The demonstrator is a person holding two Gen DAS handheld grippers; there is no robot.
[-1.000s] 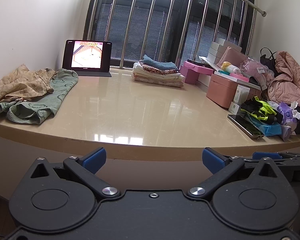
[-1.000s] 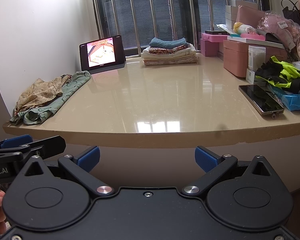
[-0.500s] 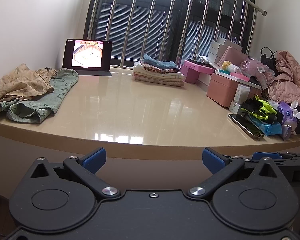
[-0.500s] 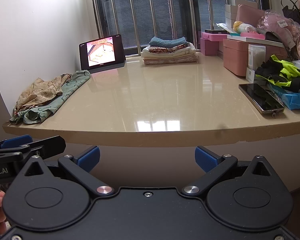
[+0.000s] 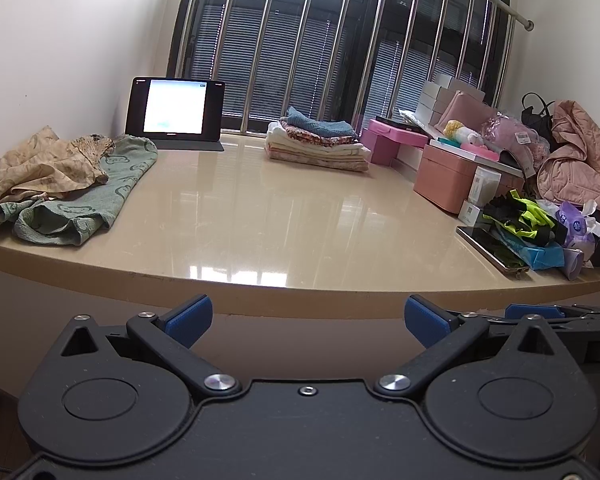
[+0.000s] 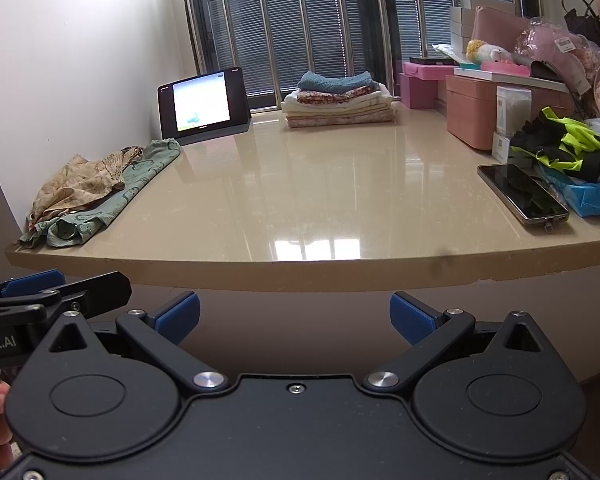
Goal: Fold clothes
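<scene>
Barred windows back the glossy beige desk (image 5: 284, 220). Both the left hand-held gripper (image 5: 307, 317) and right hand-held gripper (image 6: 295, 318) hover, jaws apart and empty, as before; only the black tablet's screen (image 5: 175, 107) has changed. Far ahead-left, the crumpled green and tan clothes (image 5: 60, 184) lie untouched, so folding hasn't started.
</scene>
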